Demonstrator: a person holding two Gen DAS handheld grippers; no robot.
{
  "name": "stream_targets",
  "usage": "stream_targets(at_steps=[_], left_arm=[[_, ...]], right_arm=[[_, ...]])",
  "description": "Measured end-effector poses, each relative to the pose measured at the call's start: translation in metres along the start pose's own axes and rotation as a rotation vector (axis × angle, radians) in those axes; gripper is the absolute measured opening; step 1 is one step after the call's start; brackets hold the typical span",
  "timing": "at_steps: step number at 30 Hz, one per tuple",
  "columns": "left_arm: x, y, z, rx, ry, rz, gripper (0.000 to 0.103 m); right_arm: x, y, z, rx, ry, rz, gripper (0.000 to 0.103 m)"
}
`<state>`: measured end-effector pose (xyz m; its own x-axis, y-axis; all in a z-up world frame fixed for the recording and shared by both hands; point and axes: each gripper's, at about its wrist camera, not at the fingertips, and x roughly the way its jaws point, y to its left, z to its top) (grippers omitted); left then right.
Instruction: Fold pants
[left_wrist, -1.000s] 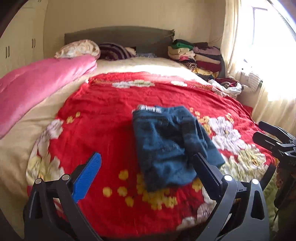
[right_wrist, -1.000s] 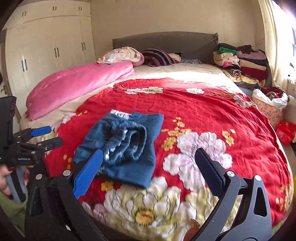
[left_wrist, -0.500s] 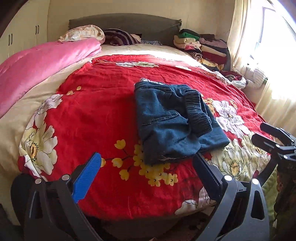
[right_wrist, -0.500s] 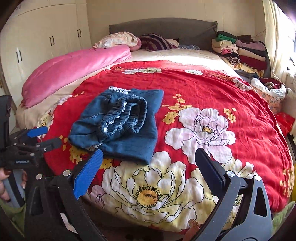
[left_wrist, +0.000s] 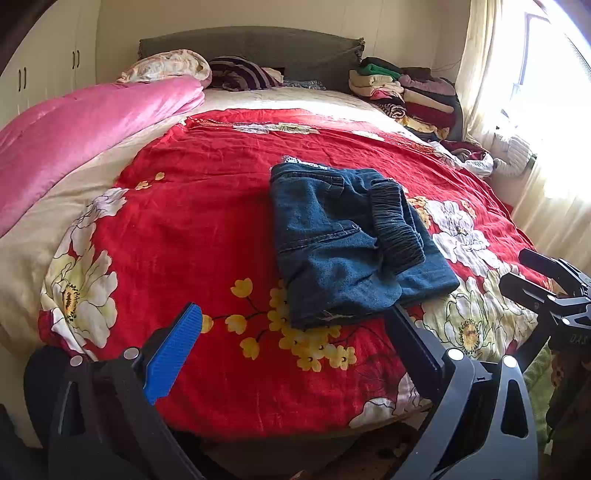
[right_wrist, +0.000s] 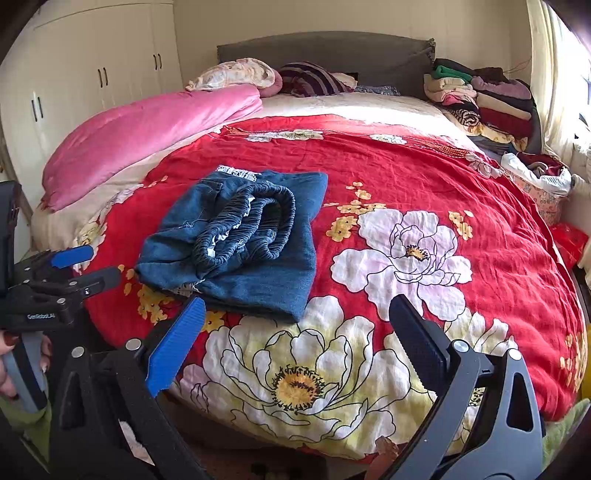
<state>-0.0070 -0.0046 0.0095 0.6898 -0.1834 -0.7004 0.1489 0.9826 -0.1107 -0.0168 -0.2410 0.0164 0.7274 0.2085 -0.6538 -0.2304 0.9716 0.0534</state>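
Dark blue denim pants lie folded into a compact bundle on the red floral bedspread, with the elastic waistband on top. They also show in the right wrist view. My left gripper is open and empty, just short of the bundle's near edge. My right gripper is open and empty, near the bed's front edge, to the right of the pants. Each gripper shows in the other's view, the right one and the left one.
A pink quilt lies along the bed's left side. Pillows sit at the grey headboard. A stack of folded clothes stands at the back right. A basket of laundry sits by the curtain. White wardrobes stand on the left.
Both grippers have pulled back and lowered towards the bed's front edge. The pants have stayed in place, folded. Both grippers have stayed open.
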Motion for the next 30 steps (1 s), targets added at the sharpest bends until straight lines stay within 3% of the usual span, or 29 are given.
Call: stream_targets(at_steps=[30], left_arm=[[-0.0029,0.0013,0.0021,-0.001,0.003,0.029,0.099]], right_arm=[[-0.0037,-0.0015,-0.0003,-0.003,-0.002,-0.020,0.094]])
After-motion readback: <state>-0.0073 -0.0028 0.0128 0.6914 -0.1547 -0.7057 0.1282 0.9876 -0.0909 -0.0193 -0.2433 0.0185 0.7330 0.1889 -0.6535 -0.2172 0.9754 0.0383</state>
